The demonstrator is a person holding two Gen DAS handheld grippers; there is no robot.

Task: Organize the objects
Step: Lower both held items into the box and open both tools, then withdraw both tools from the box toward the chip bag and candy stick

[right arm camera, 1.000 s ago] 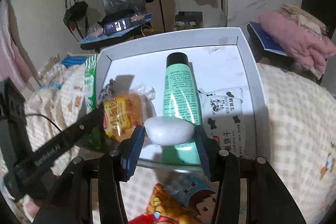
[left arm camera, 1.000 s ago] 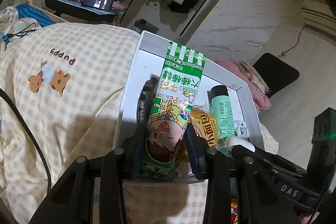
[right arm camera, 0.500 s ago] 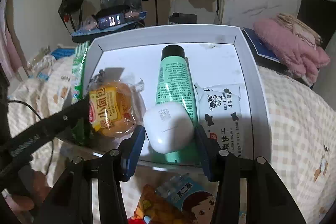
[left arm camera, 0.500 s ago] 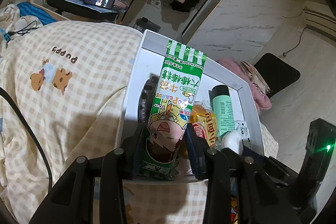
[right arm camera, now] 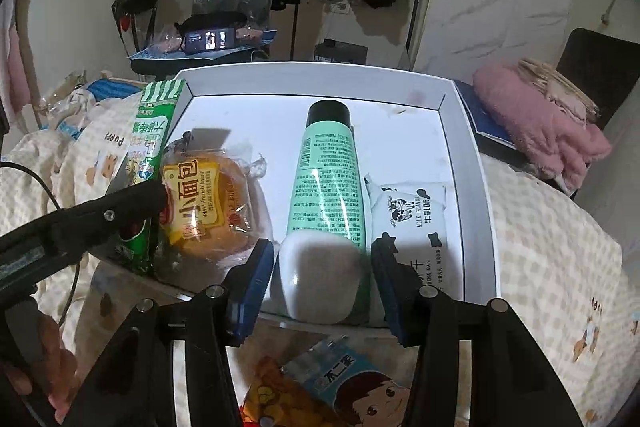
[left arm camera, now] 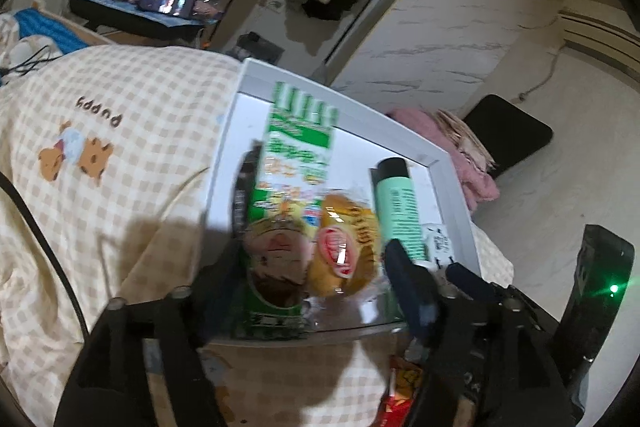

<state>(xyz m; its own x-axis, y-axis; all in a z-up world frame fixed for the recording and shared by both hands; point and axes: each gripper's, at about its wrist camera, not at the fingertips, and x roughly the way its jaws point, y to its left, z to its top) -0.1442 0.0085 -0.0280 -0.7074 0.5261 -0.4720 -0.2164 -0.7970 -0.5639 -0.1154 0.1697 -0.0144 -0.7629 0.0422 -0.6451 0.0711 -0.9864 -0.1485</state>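
Observation:
A white tray (left arm camera: 452, 179) lies on the bed. A tall green candy packet (left arm camera: 288, 195) leans at the tray's left side, between the jaws of my left gripper (left arm camera: 312, 287). Those jaws are opening and the pads stand clear of the packet. A yellow bread packet (left arm camera: 346, 247) lies just right of it. In the right wrist view, a white rounded case (right arm camera: 320, 275) rests on the near end of a green tube (right arm camera: 328, 179). My right gripper (right arm camera: 324, 283) straddles the case, jaws opening, with slim gaps at both pads.
A milk biscuit packet (right arm camera: 408, 211) lies right of the tube. A cartoon snack packet (right arm camera: 344, 383) sits on the checked bedspread (left arm camera: 100, 187) before the tray. Pink blanket (right arm camera: 540, 131) at right, a lit phone (right arm camera: 208, 41) behind. A hand (right arm camera: 52, 379) holds the left gripper.
Both pairs of jaws have widened. The left pads have come off the candy packet. The white case has left the right pads and settled on the tube's end.

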